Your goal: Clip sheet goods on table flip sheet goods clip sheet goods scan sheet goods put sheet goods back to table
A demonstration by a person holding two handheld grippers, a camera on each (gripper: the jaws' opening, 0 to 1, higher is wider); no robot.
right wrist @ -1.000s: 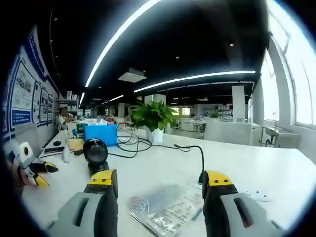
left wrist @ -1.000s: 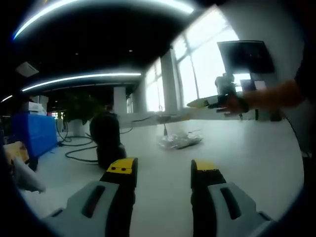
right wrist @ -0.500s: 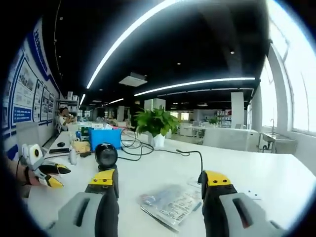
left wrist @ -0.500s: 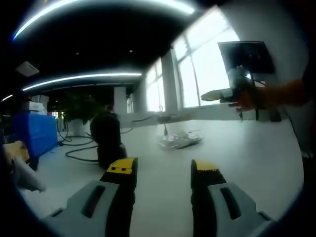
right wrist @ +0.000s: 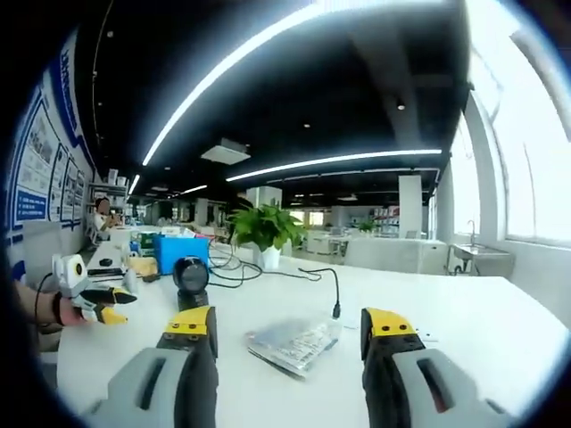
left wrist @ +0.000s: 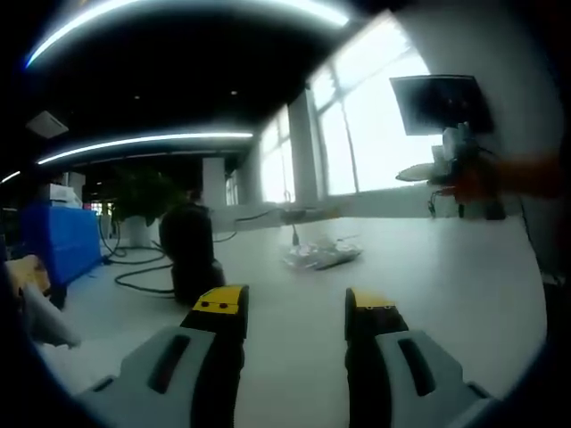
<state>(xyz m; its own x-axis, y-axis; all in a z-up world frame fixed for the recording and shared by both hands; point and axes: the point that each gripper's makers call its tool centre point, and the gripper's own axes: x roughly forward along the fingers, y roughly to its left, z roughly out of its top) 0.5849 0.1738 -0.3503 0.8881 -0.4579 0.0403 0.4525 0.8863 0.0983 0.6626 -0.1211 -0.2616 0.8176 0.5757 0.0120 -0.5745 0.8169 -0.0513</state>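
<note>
The sheet goods [right wrist: 293, 340], a clear flat packet with printed labels, lie flat on the white table [right wrist: 482, 330] just beyond my right gripper [right wrist: 287, 325]. That gripper is open, its yellow-tipped jaws apart with nothing between them. From the left gripper view the packet [left wrist: 323, 254] lies farther off, past the open, empty left gripper [left wrist: 294, 308]. A black scanner on a stand [right wrist: 190, 278] is left of the packet. The left gripper [right wrist: 114, 305] appears at the left edge, held by a hand. The right gripper [left wrist: 428, 171] hangs blurred at upper right above the table.
A blue box [right wrist: 178, 251], a potted plant [right wrist: 259, 234] and black cables [right wrist: 268, 272] sit behind the scanner. A thin cable with a plug [right wrist: 335, 290] ends near the packet. A dark monitor [left wrist: 442, 102] stands by the windows. A person sits far off at the left.
My right gripper has risen and drawn back from the packet, which now lies farther ahead of its jaws. In the left gripper view it drifted rightward. The left gripper has stayed put.
</note>
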